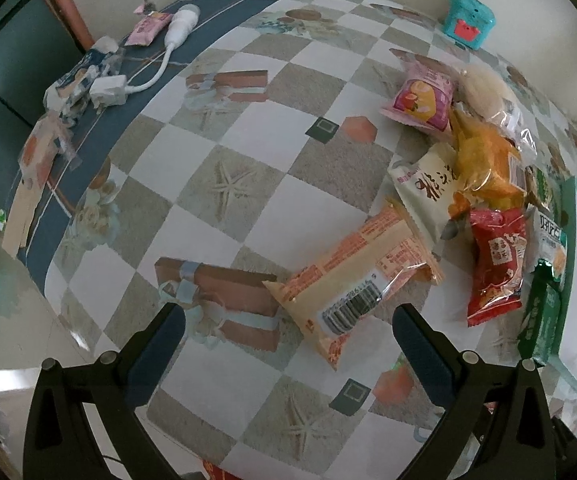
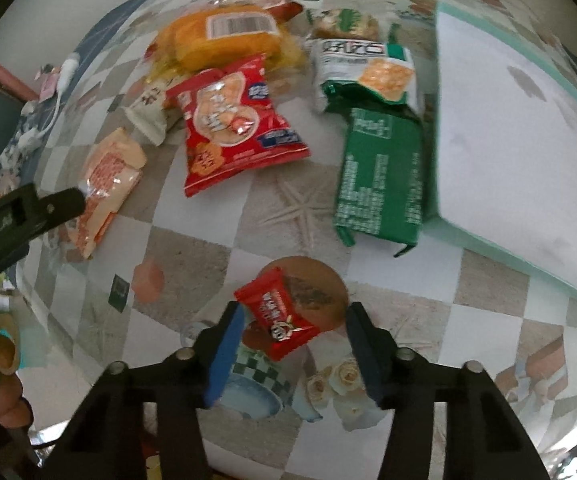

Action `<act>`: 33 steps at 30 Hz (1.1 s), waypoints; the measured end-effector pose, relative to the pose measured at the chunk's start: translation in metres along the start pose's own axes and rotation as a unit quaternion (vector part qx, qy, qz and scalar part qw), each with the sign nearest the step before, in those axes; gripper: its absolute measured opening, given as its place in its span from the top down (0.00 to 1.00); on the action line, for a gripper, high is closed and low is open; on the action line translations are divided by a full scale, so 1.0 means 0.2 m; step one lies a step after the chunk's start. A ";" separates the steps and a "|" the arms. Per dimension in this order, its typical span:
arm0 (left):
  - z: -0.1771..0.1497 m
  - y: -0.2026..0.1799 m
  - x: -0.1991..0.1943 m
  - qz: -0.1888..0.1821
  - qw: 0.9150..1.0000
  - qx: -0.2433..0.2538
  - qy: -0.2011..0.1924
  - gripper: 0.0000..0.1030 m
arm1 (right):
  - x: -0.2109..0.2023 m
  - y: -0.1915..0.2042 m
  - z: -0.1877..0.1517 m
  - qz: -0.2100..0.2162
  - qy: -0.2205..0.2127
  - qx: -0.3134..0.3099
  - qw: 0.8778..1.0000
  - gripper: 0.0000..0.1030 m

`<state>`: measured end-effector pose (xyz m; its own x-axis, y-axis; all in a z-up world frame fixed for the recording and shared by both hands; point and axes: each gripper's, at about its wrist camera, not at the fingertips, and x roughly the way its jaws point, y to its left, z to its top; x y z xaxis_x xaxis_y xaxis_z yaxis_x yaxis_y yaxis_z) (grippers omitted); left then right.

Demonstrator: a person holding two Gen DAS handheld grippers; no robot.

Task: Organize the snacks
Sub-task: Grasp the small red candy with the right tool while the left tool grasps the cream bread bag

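Note:
Snack packs lie on a checkered tablecloth. In the left wrist view my left gripper (image 1: 288,316) is open, its jaws on either side of the near end of an orange-and-cream wrapped pack (image 1: 352,276), above it. Behind lie a cream pack (image 1: 428,188), a yellow bag (image 1: 484,160), a red pack (image 1: 496,260), a pink pack (image 1: 420,100) and a green pack (image 1: 540,320). In the right wrist view my right gripper (image 2: 294,320) is open around a small red packet (image 2: 278,318) lying on the table. A large red bag (image 2: 236,124) and green pack (image 2: 380,184) lie beyond.
A mint-edged white tray (image 2: 528,140) stands at the right, next to the green pack. A teal toy box (image 1: 468,18) sits at the far table edge. A white cable and adapter (image 1: 108,88) lie on the blue border at far left, with small packets nearby.

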<state>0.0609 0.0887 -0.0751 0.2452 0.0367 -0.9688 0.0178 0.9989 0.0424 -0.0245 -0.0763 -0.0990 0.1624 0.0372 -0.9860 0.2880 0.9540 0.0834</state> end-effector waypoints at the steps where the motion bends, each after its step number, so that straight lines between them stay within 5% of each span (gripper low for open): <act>1: 0.01 -0.01 0.00 0.001 1.000 0.007 -0.003 0.00 | 0.00 0.01 0.00 0.001 -0.002 -0.003 1.000 0.50; 11: 0.07 -0.05 0.07 0.015 0.999 0.048 -0.017 0.00 | 0.00 0.04 0.04 -0.004 -0.005 -0.026 1.000 0.71; 19: 0.07 -0.13 0.13 0.020 0.995 0.092 -0.020 0.00 | 0.01 0.05 0.02 -0.014 -0.007 -0.039 0.999 0.74; 23: 0.05 -0.15 0.12 0.012 0.995 0.100 -0.022 0.16 | 0.00 0.06 0.02 -0.016 -0.009 -0.040 0.999 0.79; 29: 0.03 -0.18 0.10 -0.012 0.994 0.107 -0.014 0.56 | 0.01 0.05 0.02 -0.006 -0.009 -0.034 0.999 0.82; 33: 0.00 -0.18 0.06 -0.014 0.995 0.102 -0.017 0.60 | 0.00 0.04 0.02 -0.002 -0.012 -0.029 1.000 0.82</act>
<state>0.0626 0.0534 -0.0894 0.2740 0.0050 -0.9617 0.2199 0.9732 0.0677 -0.0179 -0.0698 -0.0977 0.1842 0.0259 -0.9825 0.2340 0.9697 0.0695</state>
